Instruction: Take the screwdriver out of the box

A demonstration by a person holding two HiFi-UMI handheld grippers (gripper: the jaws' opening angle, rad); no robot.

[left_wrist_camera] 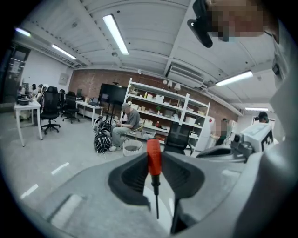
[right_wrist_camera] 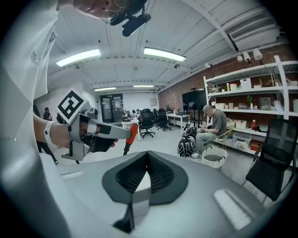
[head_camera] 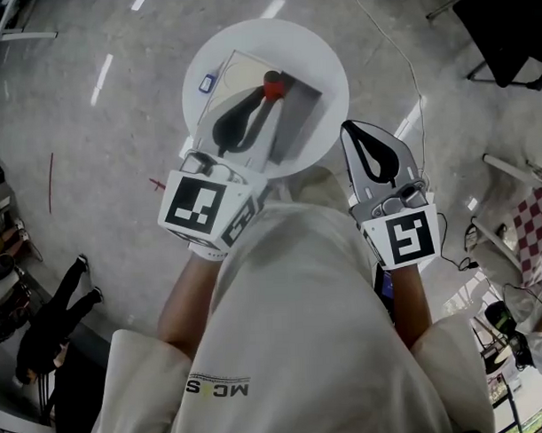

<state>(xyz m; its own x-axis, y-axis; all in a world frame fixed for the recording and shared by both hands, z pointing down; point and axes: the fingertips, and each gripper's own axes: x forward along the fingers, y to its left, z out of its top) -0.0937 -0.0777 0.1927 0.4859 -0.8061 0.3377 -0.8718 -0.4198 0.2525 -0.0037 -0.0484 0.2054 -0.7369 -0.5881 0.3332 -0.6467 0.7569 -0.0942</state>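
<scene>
My left gripper is held above the round white table, shut on a screwdriver with a red handle. In the left gripper view the red handle is pinched between the jaws and its thin dark shaft hangs down. Under it on the table lies the open grey box. Off the table's right side, my right gripper has its jaws meeting at the tips with nothing between them. The right gripper view shows those jaws together, and the left gripper at left with the screwdriver.
A small card lies on the table's left part. A cable runs over the floor at right. A person in black stands at lower left. A seated person, shelves, a bag and office chairs are farther off.
</scene>
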